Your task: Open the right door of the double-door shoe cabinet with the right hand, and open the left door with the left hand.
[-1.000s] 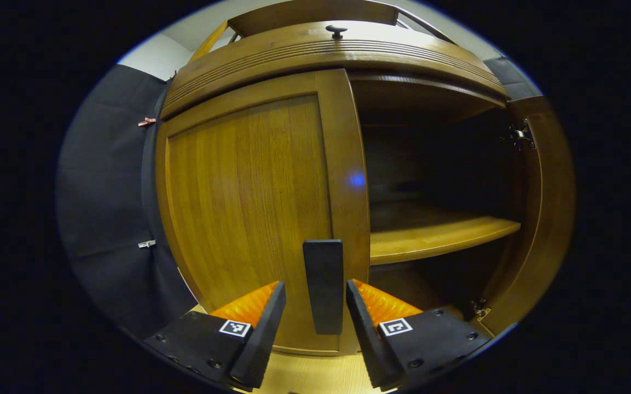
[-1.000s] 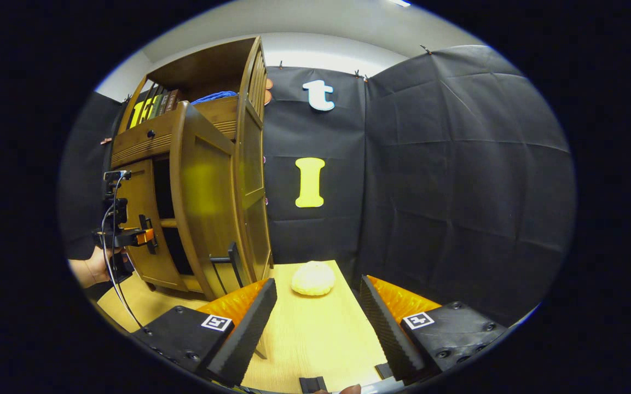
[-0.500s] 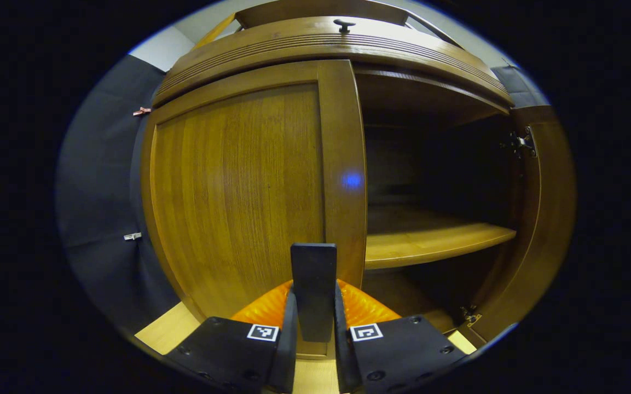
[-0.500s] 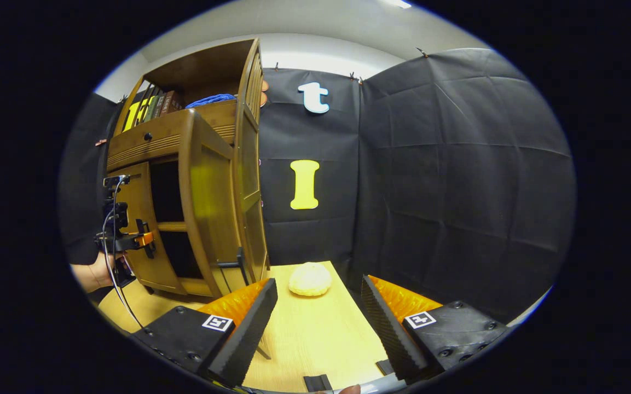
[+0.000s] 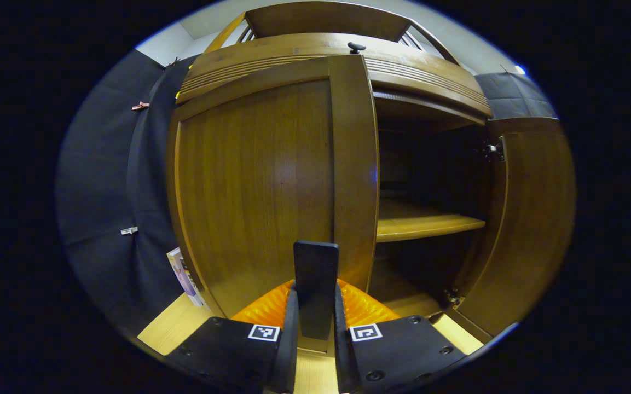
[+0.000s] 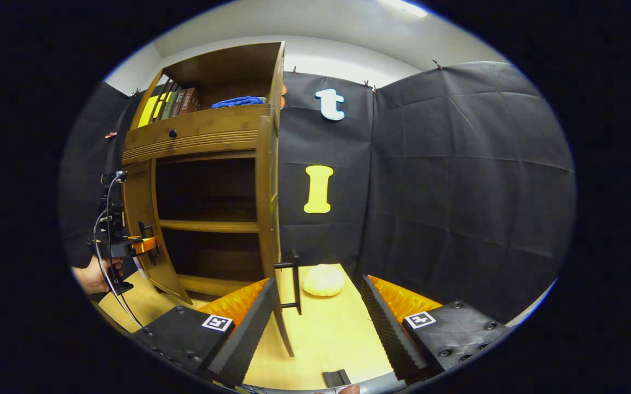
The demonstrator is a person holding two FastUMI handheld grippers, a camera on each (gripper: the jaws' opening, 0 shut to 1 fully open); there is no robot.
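Observation:
In the left gripper view my left gripper [image 5: 315, 320] is shut on the dark upright handle [image 5: 316, 284] of the cabinet's left door [image 5: 260, 180], which stands slightly ajar. The right door [image 5: 531, 219] hangs wide open, baring a shelf [image 5: 424, 225]. In the right gripper view my right gripper [image 6: 318, 323] is open and holds nothing, back from the cabinet [image 6: 206, 191]. The open right door [image 6: 268, 208] shows edge-on with its handle [image 6: 293, 284] just ahead of the fingers. The left gripper [image 6: 140, 246] sits at the left door [image 6: 140, 230], held by a hand [image 6: 93, 276].
A pale round bun-like object [image 6: 323, 280] lies on the wooden table [image 6: 326, 339] beyond my right gripper. Books [image 6: 167, 104] and a blue cloth [image 6: 238, 102] sit on the cabinet's top shelf, above a drawer knob [image 5: 355, 47]. A booklet [image 5: 184, 276] leans left of the cabinet.
My left gripper closed on the left door's handle and has pulled that door slightly outward. The right door swung further open, and the right gripper turned to face the cabinet more.

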